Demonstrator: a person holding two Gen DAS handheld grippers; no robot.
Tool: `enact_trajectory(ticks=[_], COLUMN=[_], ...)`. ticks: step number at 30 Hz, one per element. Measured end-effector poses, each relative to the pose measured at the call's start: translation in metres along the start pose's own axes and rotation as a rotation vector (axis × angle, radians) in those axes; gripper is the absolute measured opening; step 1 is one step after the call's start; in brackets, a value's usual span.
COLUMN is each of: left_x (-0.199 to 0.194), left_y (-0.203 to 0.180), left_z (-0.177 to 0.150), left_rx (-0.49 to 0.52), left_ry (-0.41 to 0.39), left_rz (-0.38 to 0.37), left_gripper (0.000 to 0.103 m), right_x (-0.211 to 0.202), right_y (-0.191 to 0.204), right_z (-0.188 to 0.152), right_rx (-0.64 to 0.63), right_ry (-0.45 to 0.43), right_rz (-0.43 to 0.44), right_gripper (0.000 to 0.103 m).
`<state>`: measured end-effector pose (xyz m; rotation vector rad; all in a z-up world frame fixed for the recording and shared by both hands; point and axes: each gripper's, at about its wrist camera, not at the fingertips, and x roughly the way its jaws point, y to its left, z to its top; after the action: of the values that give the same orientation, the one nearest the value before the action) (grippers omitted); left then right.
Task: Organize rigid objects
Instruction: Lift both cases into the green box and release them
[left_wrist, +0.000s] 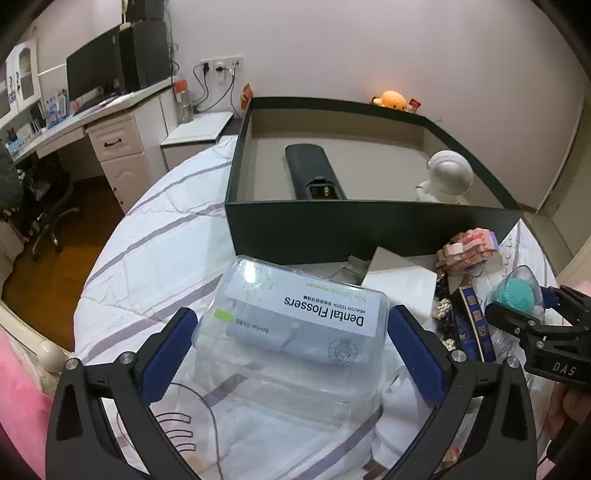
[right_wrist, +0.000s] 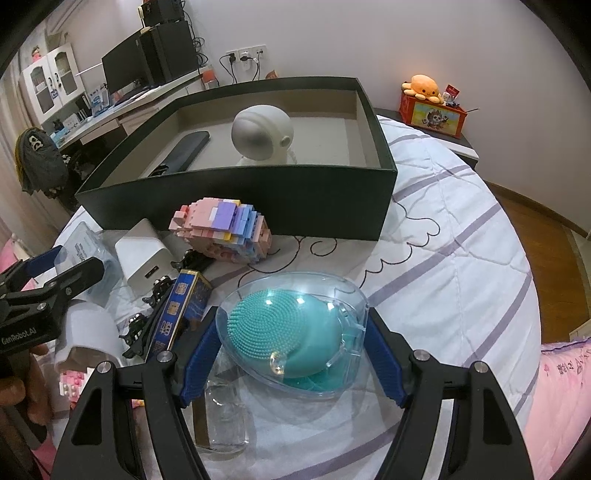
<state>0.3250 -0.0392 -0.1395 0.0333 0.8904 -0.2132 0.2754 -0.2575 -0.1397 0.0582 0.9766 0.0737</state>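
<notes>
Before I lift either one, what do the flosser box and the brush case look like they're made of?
Dental Flossers box: seemingly clear, glossy hard plastic; the bedsheet shows through its walls, and a white paper label sits on the lid.

Brush case: clear, hard-looking plastic shell, shiny with bright glints. The teal brush inside looks like matte silicone, judging by its fine soft-looking nubs, though that's uncertain.

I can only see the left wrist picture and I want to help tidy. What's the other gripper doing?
Observer: The right gripper is closed on a clear case with a teal brush inside.
Operator: What's the orange octopus sitting on?
Observer: The orange octopus sits on a red picture box.
Operator: What's that white block?
Observer: The white block has a port in its near face, like a charger.
</notes>
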Motion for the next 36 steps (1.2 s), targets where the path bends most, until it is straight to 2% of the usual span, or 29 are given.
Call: enact_trajectory(ticks=[6, 10, 18, 22, 28, 36], left_x=[0.016, 0.004, -0.040, -0.068, -0.088, -0.087], left_y=[0.010, 0.015, 0.028, 0.022, 0.007, -0.009], left_z=[-0.002, -0.011, -0.007, 0.004, 0.032, 0.086], left_rx=[-0.059, -0.097, -0.128, -0.094, -0.045, 0.005], left_ry=[0.045, 0.043, -0.040, -0.108, -0.183, -0.252], left_rz=[-0.068, -0.097, -0.091, -0.072, -0.046, -0.017], left_gripper=[0.101, 0.100, 0.100, 0.100, 0.100, 0.100], right_x=[0.000, -0.003, -0.022, -0.039, -0.064, -0.071], right_y=[0.001, 0.002, 0.008, 0.010, 0.014, 0.018], right_z=[0.000, -0.001, 0.000, 0.008, 0.031, 0.096], right_rx=[-0.001, -0.007, -0.016, -0.022, -0.043, -0.077], right_ry=[0.008, 0.007, -0.034, -0.071, -0.136, -0.215], right_rz=[-0.002, 0.014, 0.029, 0.036, 0.061, 0.086], right_gripper=[0.075, 0.075, 0.075, 0.075, 0.075, 0.075])
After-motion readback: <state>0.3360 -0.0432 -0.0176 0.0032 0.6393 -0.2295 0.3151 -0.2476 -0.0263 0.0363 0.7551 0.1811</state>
